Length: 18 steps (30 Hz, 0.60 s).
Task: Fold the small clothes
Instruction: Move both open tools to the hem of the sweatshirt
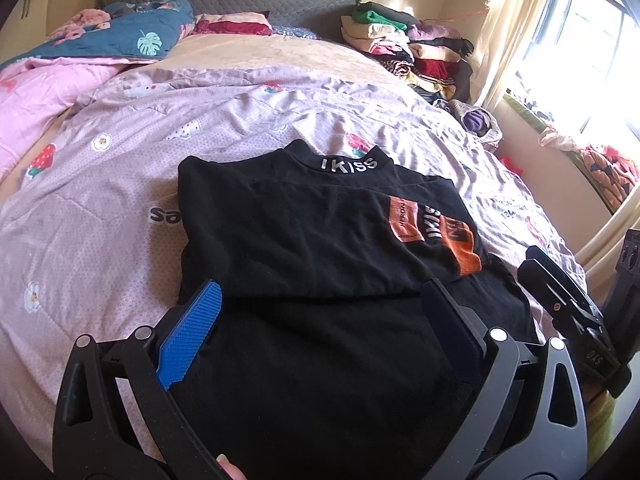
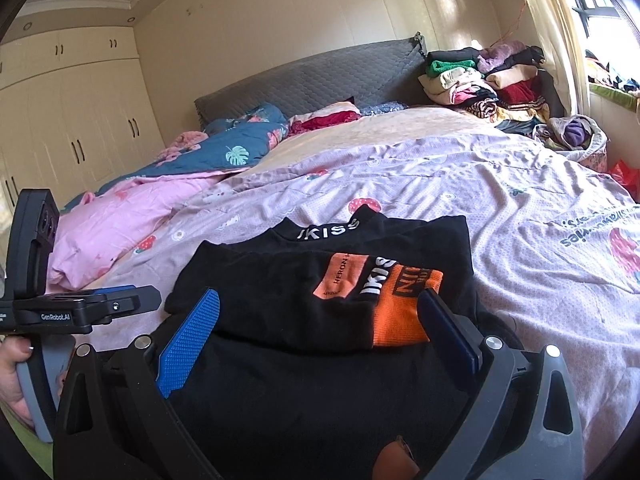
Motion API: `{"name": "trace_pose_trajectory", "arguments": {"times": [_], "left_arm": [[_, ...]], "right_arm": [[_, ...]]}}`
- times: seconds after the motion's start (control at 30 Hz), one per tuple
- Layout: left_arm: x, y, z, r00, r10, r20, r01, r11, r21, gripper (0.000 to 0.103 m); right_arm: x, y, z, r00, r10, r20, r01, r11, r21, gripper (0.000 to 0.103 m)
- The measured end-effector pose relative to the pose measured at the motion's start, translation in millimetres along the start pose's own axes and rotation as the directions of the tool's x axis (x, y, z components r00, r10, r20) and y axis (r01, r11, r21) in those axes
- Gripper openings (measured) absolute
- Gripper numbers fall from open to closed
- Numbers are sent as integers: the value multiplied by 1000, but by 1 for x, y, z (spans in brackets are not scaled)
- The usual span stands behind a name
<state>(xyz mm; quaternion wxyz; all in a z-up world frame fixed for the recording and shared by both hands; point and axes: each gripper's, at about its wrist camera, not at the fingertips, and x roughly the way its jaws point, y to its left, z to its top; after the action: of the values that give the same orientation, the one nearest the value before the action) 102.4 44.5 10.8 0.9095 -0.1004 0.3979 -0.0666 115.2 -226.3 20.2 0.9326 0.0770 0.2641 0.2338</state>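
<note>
A small black shirt (image 1: 304,240) with white "IKISS" lettering on the collar and an orange sleeve patch lies partly folded on the pink bedspread (image 1: 100,208). It also shows in the right wrist view (image 2: 280,292). My left gripper (image 1: 322,292) is open, its blue-padded fingers spread wide over the shirt's near hem. My right gripper (image 2: 320,300) is open too, its fingers straddling the shirt's near edge by the orange patch (image 2: 400,312). Each gripper shows from the side in the other's view, the right one (image 1: 560,296) and the left one (image 2: 100,304).
A grey headboard (image 2: 320,76) and rumpled blue and pink quilts (image 2: 192,160) are at the far end. A stack of folded clothes (image 2: 488,80) sits at the far right corner by the window. White wardrobes (image 2: 80,120) stand at the left.
</note>
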Motion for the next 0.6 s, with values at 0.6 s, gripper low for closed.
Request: {"name": "trace_pose_trajectory", "arguments": {"times": [0.6], "left_arm": [[-29, -6, -16, 1000, -20, 10, 20, 999, 29, 94]], "right_arm": [[-42, 9, -15, 999, 0, -43, 0, 1000, 5, 99]]}}
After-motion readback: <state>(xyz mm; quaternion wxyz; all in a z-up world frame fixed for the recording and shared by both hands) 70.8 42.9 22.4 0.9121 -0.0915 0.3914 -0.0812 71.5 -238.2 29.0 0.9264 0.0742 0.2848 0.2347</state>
